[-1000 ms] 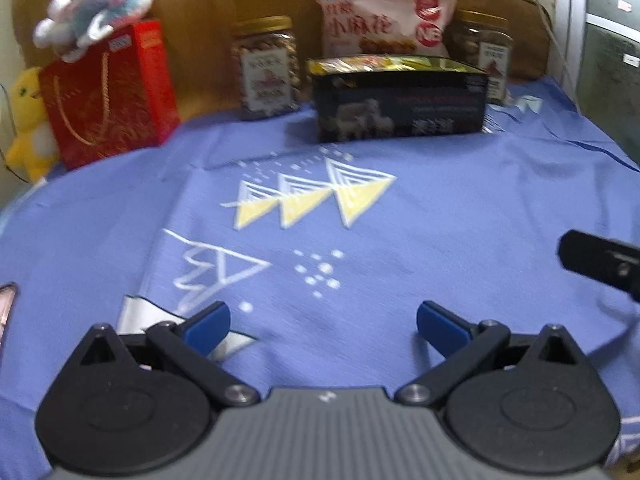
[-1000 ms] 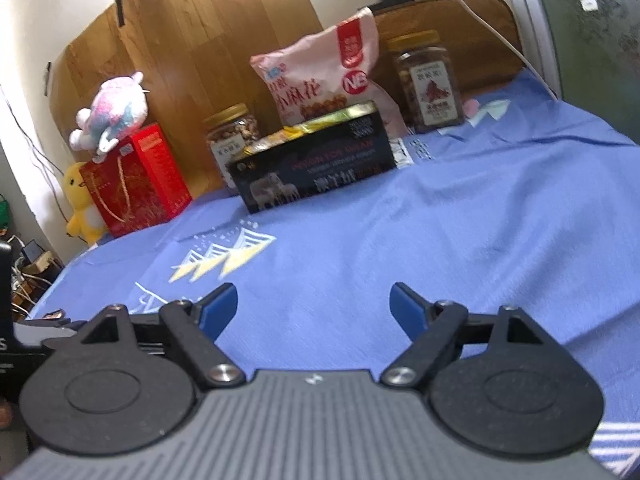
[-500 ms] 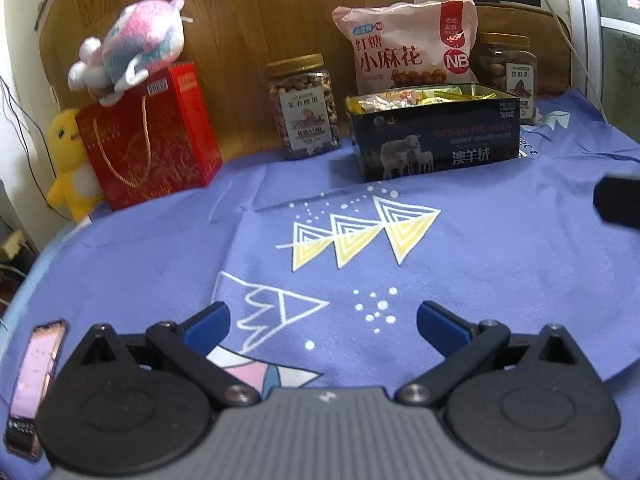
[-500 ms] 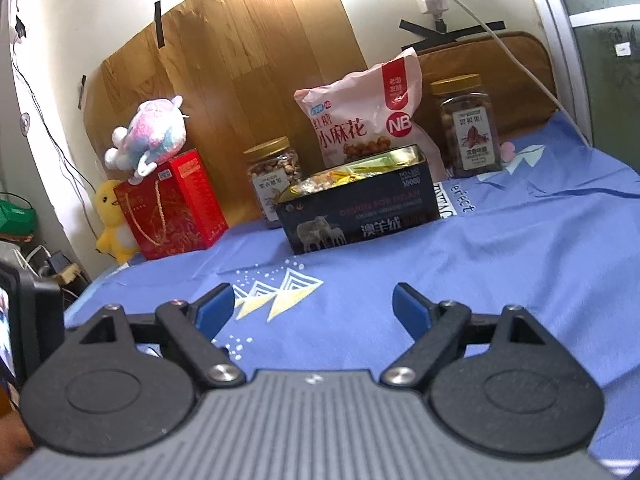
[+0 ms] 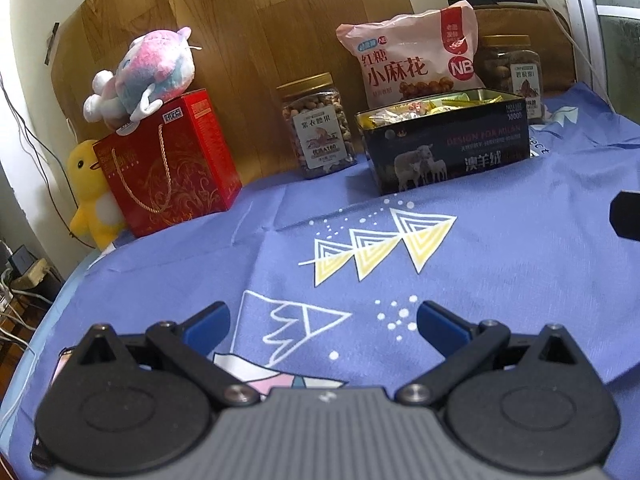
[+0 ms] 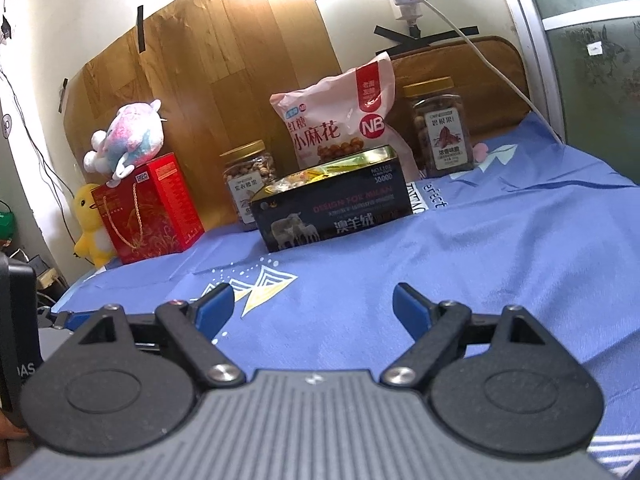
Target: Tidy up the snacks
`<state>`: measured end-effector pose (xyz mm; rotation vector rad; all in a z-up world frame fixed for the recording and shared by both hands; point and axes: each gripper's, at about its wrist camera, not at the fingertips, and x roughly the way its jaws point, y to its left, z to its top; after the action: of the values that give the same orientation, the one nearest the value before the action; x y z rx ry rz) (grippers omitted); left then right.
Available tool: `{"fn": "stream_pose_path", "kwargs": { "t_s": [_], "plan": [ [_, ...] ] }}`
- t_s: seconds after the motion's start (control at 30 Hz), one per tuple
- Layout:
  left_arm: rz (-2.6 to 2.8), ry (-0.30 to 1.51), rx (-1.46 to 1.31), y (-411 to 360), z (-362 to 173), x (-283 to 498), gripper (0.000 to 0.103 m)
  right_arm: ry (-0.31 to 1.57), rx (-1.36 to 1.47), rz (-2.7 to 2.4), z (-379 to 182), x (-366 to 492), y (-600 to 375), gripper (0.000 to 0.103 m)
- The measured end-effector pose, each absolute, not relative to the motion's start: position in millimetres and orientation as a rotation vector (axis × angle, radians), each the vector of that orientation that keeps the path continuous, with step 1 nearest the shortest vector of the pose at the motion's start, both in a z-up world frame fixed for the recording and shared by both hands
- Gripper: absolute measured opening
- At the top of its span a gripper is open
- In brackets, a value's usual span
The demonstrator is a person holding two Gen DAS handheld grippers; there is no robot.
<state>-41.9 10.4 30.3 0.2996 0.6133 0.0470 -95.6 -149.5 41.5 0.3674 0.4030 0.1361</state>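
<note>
Both wrist views have tilted upward since a second ago, so the wall and the whole snack row now show, while the hands have hardly shifted over the cloth. Jaws on the left gripper (image 5: 323,322) are spread with nothing between them, and the right gripper (image 6: 313,307) is likewise spread and empty. Well ahead of both stands the open tin (image 5: 448,144), a rigid dark rectangular box with slick printed walls, heaped with crinkly wrapped sweets. Directly behind it leans a soft, puffy pink snack bag (image 5: 416,60); ribbed clear nut jars flank it, the left jar (image 5: 318,126) and the right jar (image 5: 514,68). A likely hazard is the loose blue cloth (image 5: 520,264) bunching under a pushed tin, or the bag toppling when nudged; smooth jars could slip in a shallow pinch.
</note>
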Motion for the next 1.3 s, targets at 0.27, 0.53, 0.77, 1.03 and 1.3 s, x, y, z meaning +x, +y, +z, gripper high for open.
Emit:
{"fn": "stream_pose_path", "kwargs": {
  "t_s": [0.27,0.53,0.77,1.03,1.3],
  "plan": [
    [0.06,0.649,0.312,13.4,25.4,-39.5,0.103,0.404,0.372,0.142,39.5,-96.8,-150.0,0.088],
    [0.074,0.661,0.338,12.5,20.6,-37.9,0.103,0.409,0.384,0.135,38.7,-97.5,-151.1,0.088],
    [0.072,0.659,0.37,11.9,18.4,-35.8,0.103,0.411,0.386,0.134,38.0,-97.4,-150.5,0.088],
    [0.066,0.665,0.381,9.9,17.5,-35.0,0.103,0.411,0.395,0.132,36.1,-98.1,-152.6,0.088],
    [0.062,0.668,0.386,9.5,16.9,-34.4,0.103,0.413,0.401,0.132,35.3,-97.8,-155.1,0.089]
  ]
}}
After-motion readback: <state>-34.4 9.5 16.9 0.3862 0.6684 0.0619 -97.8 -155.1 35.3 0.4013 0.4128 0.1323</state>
